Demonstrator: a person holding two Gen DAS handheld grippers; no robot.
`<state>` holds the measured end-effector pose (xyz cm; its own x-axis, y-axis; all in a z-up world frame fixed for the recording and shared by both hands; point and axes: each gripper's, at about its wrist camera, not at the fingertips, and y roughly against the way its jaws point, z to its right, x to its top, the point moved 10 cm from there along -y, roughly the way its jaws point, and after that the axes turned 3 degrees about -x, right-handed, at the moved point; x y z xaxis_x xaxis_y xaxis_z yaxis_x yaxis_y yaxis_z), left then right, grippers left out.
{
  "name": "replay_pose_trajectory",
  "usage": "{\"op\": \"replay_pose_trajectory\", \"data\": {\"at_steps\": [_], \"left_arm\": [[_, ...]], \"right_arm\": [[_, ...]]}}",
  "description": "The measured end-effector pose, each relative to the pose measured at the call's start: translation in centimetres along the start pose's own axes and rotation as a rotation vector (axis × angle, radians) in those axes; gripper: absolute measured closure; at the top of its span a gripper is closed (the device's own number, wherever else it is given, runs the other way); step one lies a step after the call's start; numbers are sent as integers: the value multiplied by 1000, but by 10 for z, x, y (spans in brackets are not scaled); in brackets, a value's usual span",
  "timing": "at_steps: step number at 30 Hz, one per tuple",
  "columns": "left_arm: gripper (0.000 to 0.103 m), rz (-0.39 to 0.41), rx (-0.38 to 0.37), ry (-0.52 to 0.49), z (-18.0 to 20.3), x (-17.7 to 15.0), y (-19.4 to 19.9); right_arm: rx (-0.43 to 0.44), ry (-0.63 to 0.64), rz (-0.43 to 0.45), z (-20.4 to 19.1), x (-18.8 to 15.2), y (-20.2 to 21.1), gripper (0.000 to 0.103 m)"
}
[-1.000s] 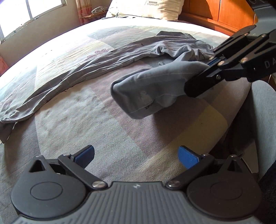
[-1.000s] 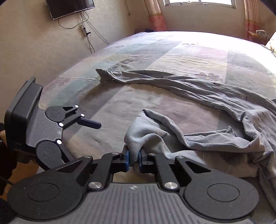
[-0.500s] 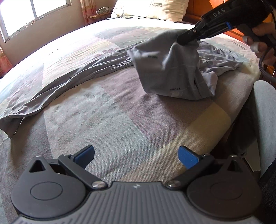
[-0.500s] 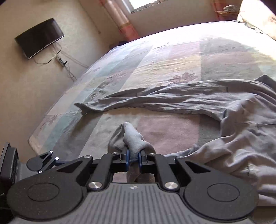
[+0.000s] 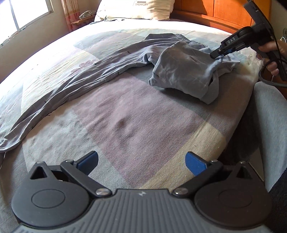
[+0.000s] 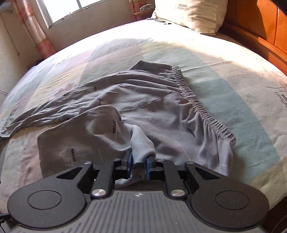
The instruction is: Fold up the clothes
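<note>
While our right gripper (image 6: 139,164) lets its fingers (image 6: 128,165) part, a bunched cuff of the trousers (image 6: 143,107) sits between them, the pads no longer pinching it hard. One pair of grey trousers lies on the bed (image 6: 224,75), spreading ahead of those fingers: the waistband (image 6: 197,100) runs up and to their right, one leg (image 5: 62,89) trails far off to their left, and the other is doubled back toward us over the seat. So the long axis runs left to right across the fingers, and our right hand is much the nearer. Our left gripper (image 5: 141,161) hangs over bare bedspread, its fingers wide apart and empty, the trousers well ahead of them. We count two grippers, one garment, one pillow (image 6: 193,14).
</note>
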<state>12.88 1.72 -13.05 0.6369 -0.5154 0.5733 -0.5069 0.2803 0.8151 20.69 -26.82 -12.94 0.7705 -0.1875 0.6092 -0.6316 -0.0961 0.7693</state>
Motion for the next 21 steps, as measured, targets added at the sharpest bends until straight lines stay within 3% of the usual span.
{"op": "replay_pose_trajectory", "data": {"at_steps": [3, 6, 13, 17, 21], "left_arm": [[1, 4, 1, -14, 13, 17, -13], [1, 9, 19, -48, 30, 34, -27], [1, 74, 69, -163, 74, 74, -63], [1, 92, 133, -197, 80, 83, -78], [1, 103, 201, -188, 70, 88, -77]], "right_arm": [[-40, 12, 50, 3, -2, 13, 43], [-24, 18, 86, 0, -4, 28, 39], [128, 2, 70, -15, -18, 49, 31], [220, 14, 39, -32, -33, 55, 28], [256, 43, 35, -41, -43, 59, 28]]}}
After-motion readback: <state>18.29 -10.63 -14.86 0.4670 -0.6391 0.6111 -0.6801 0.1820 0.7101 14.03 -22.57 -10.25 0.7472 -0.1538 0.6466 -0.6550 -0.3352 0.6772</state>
